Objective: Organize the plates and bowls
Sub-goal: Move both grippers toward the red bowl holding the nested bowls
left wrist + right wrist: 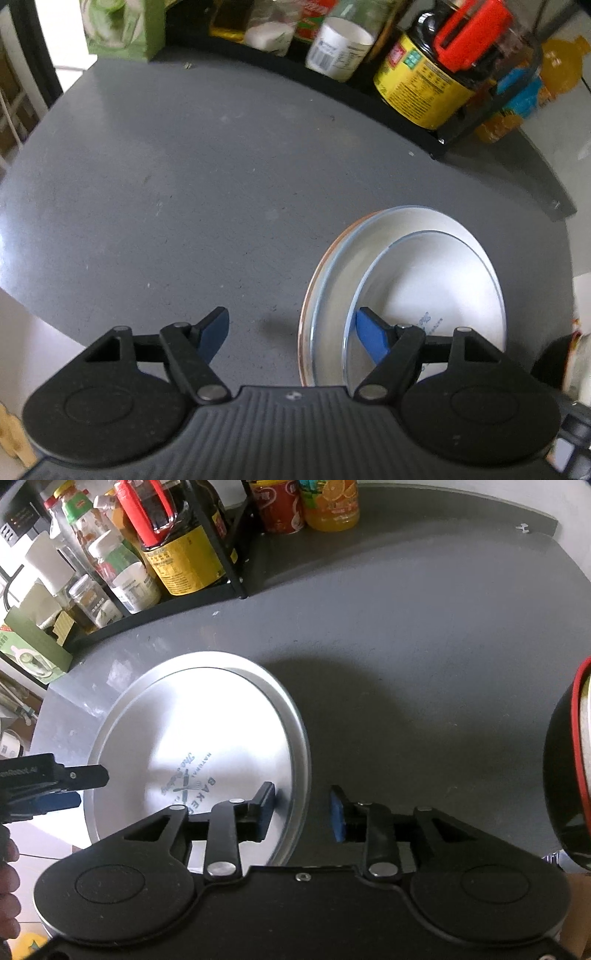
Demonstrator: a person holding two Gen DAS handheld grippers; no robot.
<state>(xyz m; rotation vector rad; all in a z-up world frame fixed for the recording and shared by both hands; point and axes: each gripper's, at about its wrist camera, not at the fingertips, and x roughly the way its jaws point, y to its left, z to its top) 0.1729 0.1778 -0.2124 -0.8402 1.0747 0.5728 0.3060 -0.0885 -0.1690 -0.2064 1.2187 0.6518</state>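
A silver metal plate [424,273] [192,723] with a printed baking logo lies on the grey table [184,184] [424,646]. In the left wrist view it rests on another plate with an orange rim [306,295]. My left gripper [291,336] is open and straddles the plate's left rim, one blue pad [371,339] over the plate and the other over the table. It also shows at the plate's left edge as left gripper [62,786]. My right gripper [303,812] is open astride the plate's right rim, holding nothing.
A black bowl with a red rim [565,775] stands at the table's right edge. A black rack [369,92] [207,587] of bottles and jars lines the back. Drink cans [280,506] stand further back, with a green box [122,29] at the left. A person's hand [7,871] shows lower left.
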